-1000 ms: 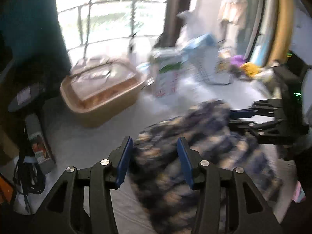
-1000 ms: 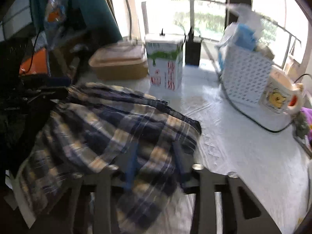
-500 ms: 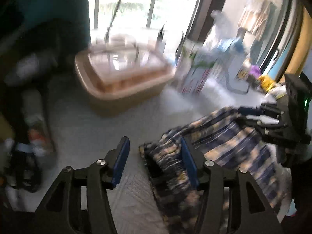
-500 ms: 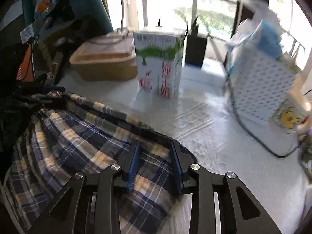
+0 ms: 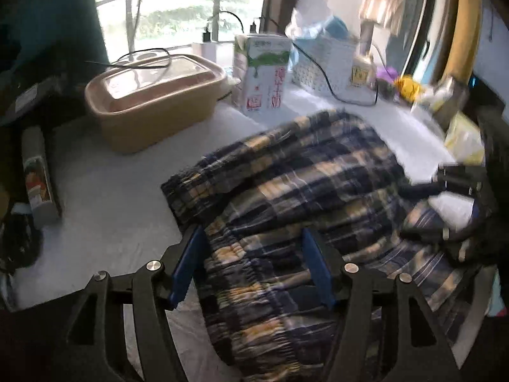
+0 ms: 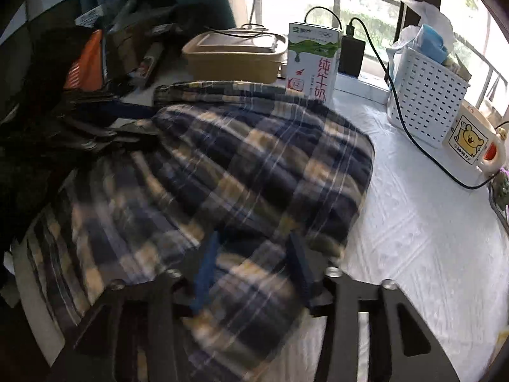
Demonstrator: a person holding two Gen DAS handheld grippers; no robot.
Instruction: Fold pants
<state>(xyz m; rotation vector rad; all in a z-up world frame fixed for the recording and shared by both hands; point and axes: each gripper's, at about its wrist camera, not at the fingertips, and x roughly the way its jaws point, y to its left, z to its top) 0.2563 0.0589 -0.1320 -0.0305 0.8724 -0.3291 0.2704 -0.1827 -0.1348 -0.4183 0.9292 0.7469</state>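
Pants (image 5: 305,172) in navy-and-cream plaid lie in a rumpled heap on the white-covered worktop (image 5: 111,210), the gathered waistband toward the left side. Left tool (image 5: 254,264) straddles that waistband with its blue pads spread on either side of the cloth — jaws opening, fabric between them but not pinched. Right tool (image 6: 251,261) sits over the opposite edge of the heap, jaws likewise opening with plaid cloth lying between the pads, loose. Behind the pants stand a milk carton (image 6: 311,63) and a tan lidded container (image 5: 152,95); further right, a white perforated basket (image 6: 426,98) and a mug (image 6: 470,140) — well apart from the cloth.
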